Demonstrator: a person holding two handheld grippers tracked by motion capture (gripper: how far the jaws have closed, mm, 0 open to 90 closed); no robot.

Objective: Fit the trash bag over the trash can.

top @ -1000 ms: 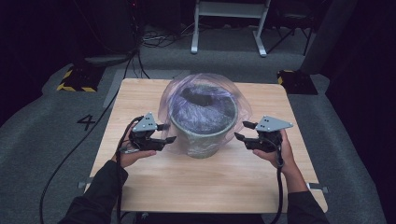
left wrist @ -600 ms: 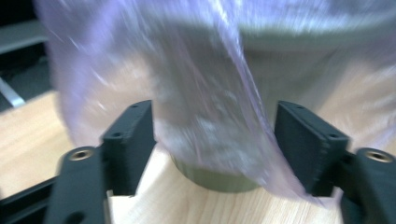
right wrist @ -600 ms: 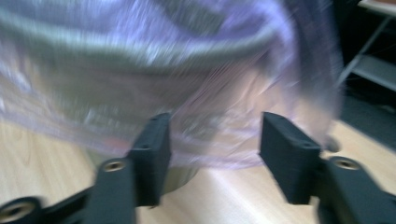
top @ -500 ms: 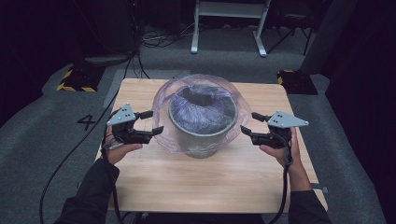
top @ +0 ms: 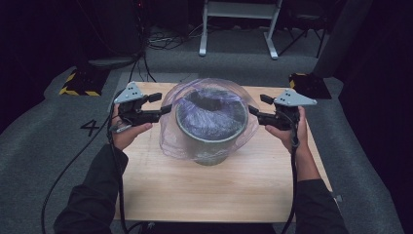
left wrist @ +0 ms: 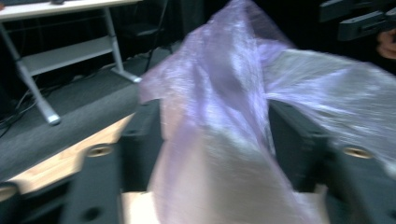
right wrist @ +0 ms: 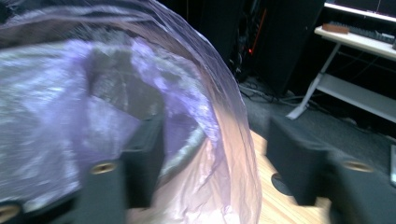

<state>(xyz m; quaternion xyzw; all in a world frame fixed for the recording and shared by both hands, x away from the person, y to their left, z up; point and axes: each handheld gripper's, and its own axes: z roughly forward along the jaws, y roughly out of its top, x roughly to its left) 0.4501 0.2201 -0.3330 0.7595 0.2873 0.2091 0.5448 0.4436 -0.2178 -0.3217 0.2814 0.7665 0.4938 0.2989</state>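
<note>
Bag (top: pixel 209 117) over bucket (top: pixel 212 141), between both grippers.

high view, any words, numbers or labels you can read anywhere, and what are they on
"4": a dark numeral on the grey floor left of the table.
Yellow and black hazard stripes: a marking with no wording, on a dark block on the floor at the far left corner of the table.
No readable text on the bucket, the purple bag or either tongs.

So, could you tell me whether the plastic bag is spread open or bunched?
Spread open: the plastic bag balloons around the bucket, lining it inside.
</note>
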